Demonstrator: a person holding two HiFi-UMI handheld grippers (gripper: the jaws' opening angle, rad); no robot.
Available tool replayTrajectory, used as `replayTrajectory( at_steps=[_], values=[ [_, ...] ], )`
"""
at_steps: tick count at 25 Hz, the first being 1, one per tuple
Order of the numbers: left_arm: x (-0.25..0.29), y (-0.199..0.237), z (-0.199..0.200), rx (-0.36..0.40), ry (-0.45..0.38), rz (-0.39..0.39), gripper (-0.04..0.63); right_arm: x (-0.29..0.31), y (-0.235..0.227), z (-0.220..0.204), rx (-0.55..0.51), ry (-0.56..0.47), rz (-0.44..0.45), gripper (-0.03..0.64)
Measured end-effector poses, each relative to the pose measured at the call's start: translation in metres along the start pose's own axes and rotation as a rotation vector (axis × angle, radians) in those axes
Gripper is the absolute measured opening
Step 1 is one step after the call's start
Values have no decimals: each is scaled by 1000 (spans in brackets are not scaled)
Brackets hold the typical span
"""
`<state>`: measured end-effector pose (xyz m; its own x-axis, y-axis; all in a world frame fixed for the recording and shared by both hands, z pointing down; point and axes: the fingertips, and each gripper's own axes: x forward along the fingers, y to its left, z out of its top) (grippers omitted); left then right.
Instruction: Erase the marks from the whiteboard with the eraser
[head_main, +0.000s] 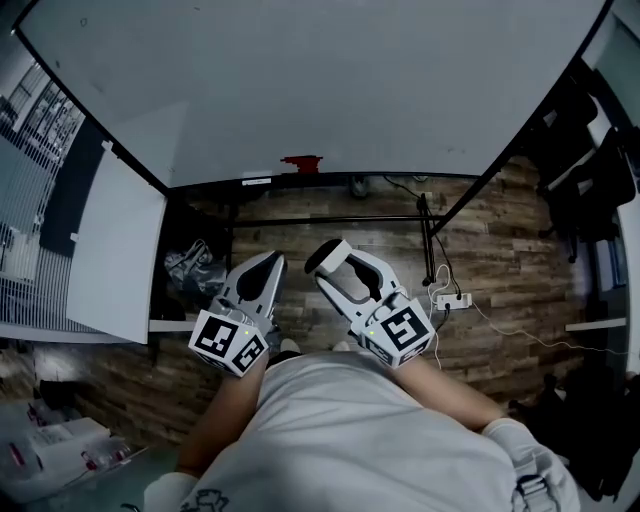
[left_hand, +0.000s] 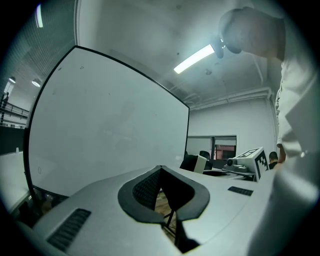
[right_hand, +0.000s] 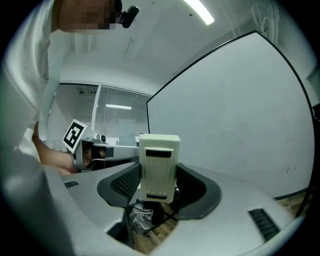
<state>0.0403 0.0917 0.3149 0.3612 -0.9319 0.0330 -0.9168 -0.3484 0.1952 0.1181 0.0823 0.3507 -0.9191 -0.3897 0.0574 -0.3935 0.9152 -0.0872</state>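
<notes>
Right gripper view shows the right gripper (right_hand: 158, 176) clamping the eraser (right_hand: 159, 155); the left gripper (left_hand: 161, 171) is pinched together, empty; the whiteboard (head_main: 330, 80) lies at twelve o'clock.

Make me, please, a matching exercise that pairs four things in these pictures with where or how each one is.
Things:
1. eraser
2. left gripper
3. power strip
4. red object

Places or states:
A. on the wooden floor
B. at the whiteboard bottom edge
C. shut, empty
D. clamped in the right gripper

Pairs: 1-D, 2-C, 3-A, 4-B
</notes>
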Motion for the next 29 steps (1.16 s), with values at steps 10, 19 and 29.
replayTrajectory(
  at_steps=[10,19,29],
  values=[
    [-7,-15,-10,-36,-7,-31,6,-4,16,4,-15,2,3,232],
    [-9,-20,-15,-14,-2,-36,6,-13,14,1,-9,1,-23,232],
    [-18,-29,-17,-25,-16,-39,6,-23,25,-2,-20,7,-19,232]
  ],
)
